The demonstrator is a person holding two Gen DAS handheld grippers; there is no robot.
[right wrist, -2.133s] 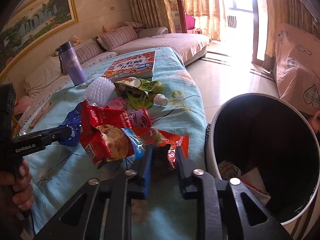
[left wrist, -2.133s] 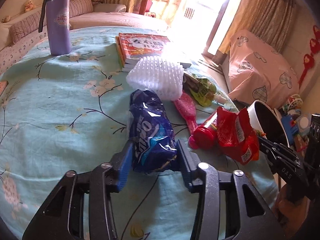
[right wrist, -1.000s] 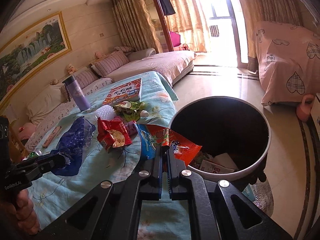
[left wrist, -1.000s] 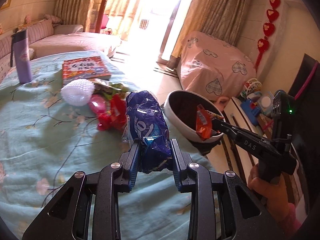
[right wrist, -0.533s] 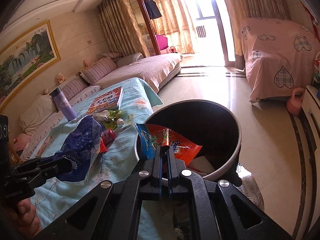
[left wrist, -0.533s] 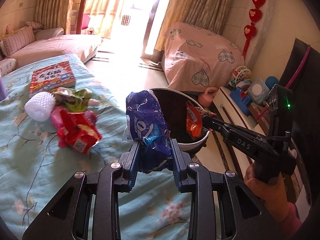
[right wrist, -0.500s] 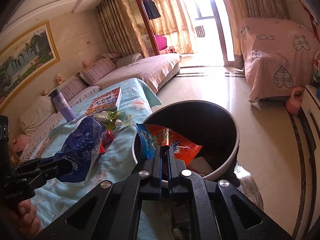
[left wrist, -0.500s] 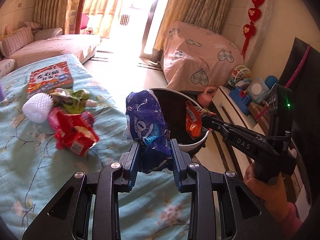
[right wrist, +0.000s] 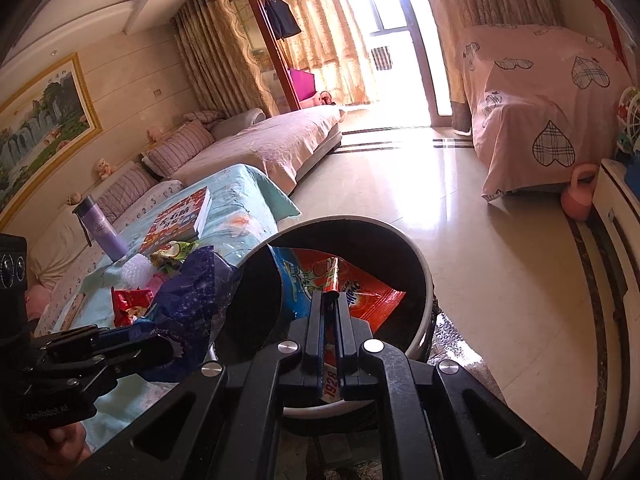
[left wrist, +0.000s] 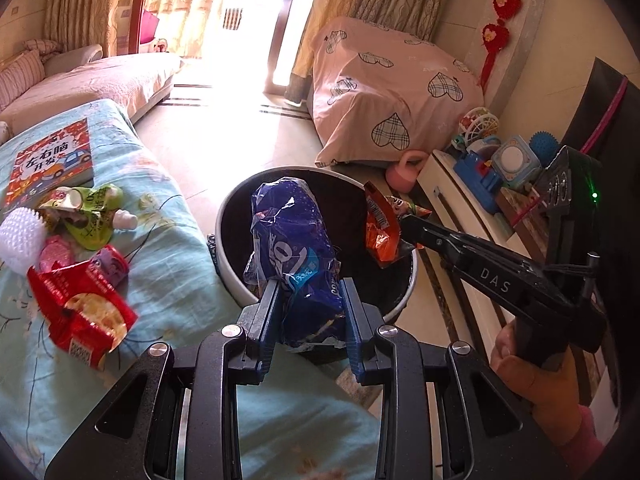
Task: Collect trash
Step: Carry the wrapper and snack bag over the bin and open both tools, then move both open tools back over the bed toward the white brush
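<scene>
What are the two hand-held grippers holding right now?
Left hand-held gripper: closed on the blue wrapper, over the trash bin.
Right hand-held gripper: closed on the orange wrapper, over the same bin.

Strong daylight from the balcony door (left wrist: 256, 20) blows out the floor; fisheye edges curve and darken.

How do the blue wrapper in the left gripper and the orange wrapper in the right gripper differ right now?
The crinkled blue plastic wrapper looks bulky and puffed, spreading the left gripper wide; the flat orange foil wrapper is thin, so the right gripper is nearly closed. Both are held over the round white-rimmed trash bin.
</scene>
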